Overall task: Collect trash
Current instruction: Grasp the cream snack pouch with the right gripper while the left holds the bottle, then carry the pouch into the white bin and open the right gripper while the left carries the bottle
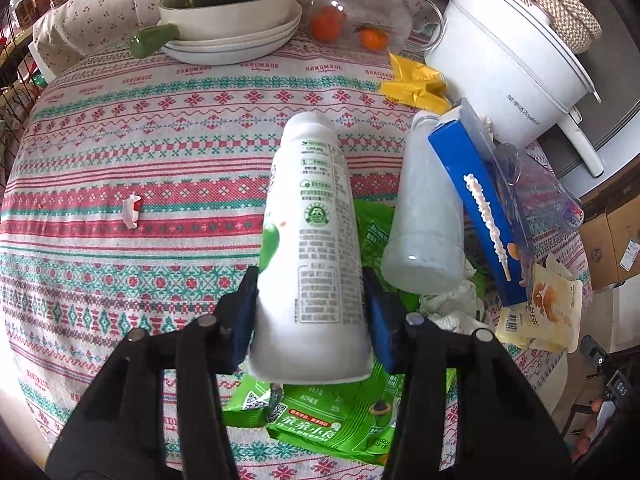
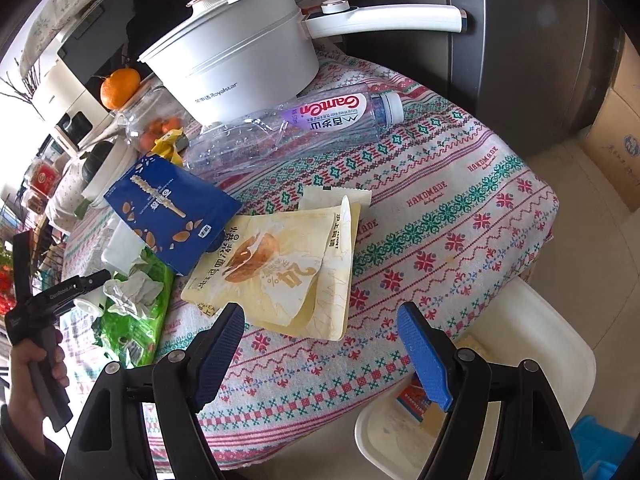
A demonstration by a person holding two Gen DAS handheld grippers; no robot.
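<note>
My left gripper [image 1: 310,284] is shut on the lower end of a white bottle with a green label [image 1: 312,216], held tilted above green snack wrappers [image 1: 332,420]. Beside it lie a frosted bottle [image 1: 424,216], a blue box [image 1: 476,208] and crumpled tissue [image 1: 452,304]. My right gripper [image 2: 320,316] is open over the tablecloth, just short of a cream snack pouch [image 2: 280,268], with nothing between its fingers. Behind the pouch lie the blue box [image 2: 172,212] and a crushed clear bottle [image 2: 300,124]. A yellow wrapper [image 1: 416,84] and a small white-red scrap [image 1: 132,210] lie apart.
A white electric pot [image 2: 240,64] stands at the back of the round table [image 2: 460,208]. Stacked plates with a green squash [image 1: 232,20] and a glass jar of oranges [image 1: 356,12] stand at the far side. A white chair [image 2: 520,340] stands at the table's near right edge.
</note>
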